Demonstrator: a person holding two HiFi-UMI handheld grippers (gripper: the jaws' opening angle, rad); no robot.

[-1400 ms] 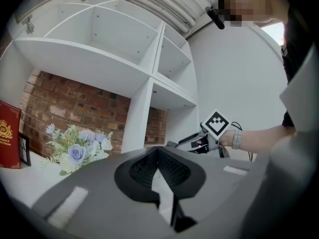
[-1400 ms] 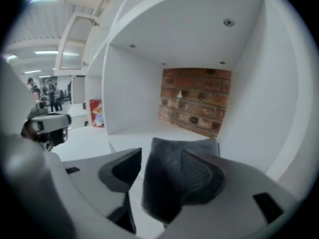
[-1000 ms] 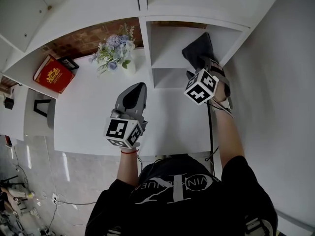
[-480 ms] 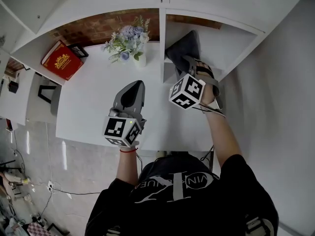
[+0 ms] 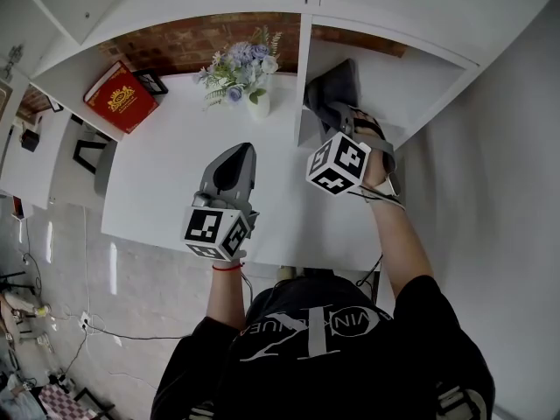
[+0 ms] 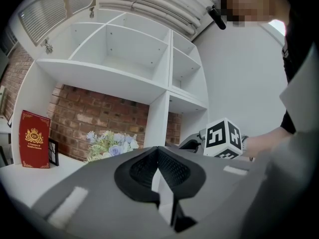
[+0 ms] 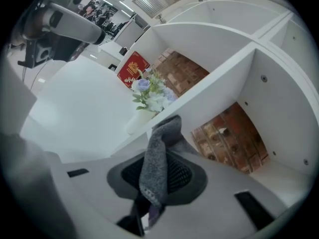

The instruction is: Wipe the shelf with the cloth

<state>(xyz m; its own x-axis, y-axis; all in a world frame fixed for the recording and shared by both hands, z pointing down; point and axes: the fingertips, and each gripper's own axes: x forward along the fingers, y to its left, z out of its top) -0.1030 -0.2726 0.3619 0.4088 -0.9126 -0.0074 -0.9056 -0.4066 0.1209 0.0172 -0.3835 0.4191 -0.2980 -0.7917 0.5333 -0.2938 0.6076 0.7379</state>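
Note:
A dark grey cloth (image 5: 338,84) lies bunched at the front left of the white shelf's lower right compartment (image 5: 398,90). My right gripper (image 5: 336,117) reaches into that compartment; its jaws are closing and pinch a fold of the cloth (image 7: 158,156), which stands up between the pads. The right gripper (image 7: 157,179) points along the compartment's left divider (image 7: 199,96). My left gripper (image 5: 237,153) hovers over the white table (image 5: 162,186), shut and holding nothing; in the left gripper view its jaws (image 6: 158,154) meet at the tips.
A white vase of pale flowers (image 5: 246,66) stands beside the shelf divider (image 5: 304,77). A red book (image 5: 121,100) and a small black frame (image 5: 151,81) lean at the back left. A brick wall (image 7: 234,133) backs the compartments. A grey wall (image 5: 490,164) runs along the right.
The right gripper has settled onto the cloth's near edge and its jaws have come together on a fold. The left gripper has stayed over the table.

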